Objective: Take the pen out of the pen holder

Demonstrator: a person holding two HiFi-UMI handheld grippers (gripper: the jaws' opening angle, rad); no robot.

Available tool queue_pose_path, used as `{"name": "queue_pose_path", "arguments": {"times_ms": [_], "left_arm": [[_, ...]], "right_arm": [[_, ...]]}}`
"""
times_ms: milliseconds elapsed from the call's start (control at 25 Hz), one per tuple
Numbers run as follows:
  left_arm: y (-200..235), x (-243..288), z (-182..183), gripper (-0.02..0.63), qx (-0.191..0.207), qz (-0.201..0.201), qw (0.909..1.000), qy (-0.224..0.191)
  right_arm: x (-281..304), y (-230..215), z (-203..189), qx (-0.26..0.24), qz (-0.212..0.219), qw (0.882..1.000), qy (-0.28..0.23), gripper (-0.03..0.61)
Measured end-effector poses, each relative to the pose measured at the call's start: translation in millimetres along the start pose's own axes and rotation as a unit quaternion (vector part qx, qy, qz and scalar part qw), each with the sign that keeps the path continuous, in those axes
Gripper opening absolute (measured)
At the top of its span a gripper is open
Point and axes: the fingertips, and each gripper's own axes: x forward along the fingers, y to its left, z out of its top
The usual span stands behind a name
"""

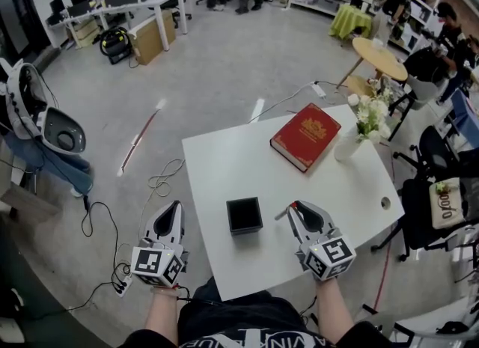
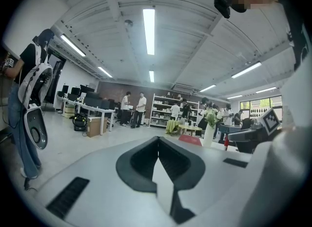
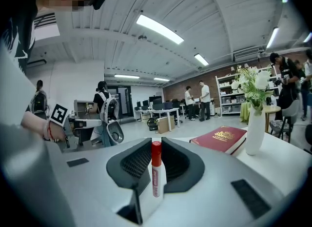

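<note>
The left gripper (image 1: 173,210) hung just off the near-left edge of the white desk (image 1: 217,167), above the floor. Its jaws were pressed together with nothing between them, as the left gripper view showed. To its right, near the front of the desk, stood the black square pen holder (image 1: 244,215), upright and apart from both grippers. Just right of the holder was the right gripper (image 1: 295,207), its jaws part-way closed and clamped on the pen (image 3: 155,175). This was a white marker with a red cap, and it stood upright between the jaws with the cap on top. So the pen was outside the holder, held beside it. Farther back and to the right lay a red book (image 1: 305,135), flat on the desk. Just right of it stood a white vase of pale flowers (image 1: 349,144).
</note>
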Motion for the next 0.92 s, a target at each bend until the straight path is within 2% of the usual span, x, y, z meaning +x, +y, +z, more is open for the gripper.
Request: {"name": "queue_pose_path", "arguments": {"times_ms": [920], "left_arm": [[-1.7, -5.7, 3.0, 0.003, 0.002, 0.003, 1.0, -0.002]], "right_arm": [[-2.2, 3.4, -1.6, 0.012, 0.004, 1.0, -0.003, 0.071]]}}
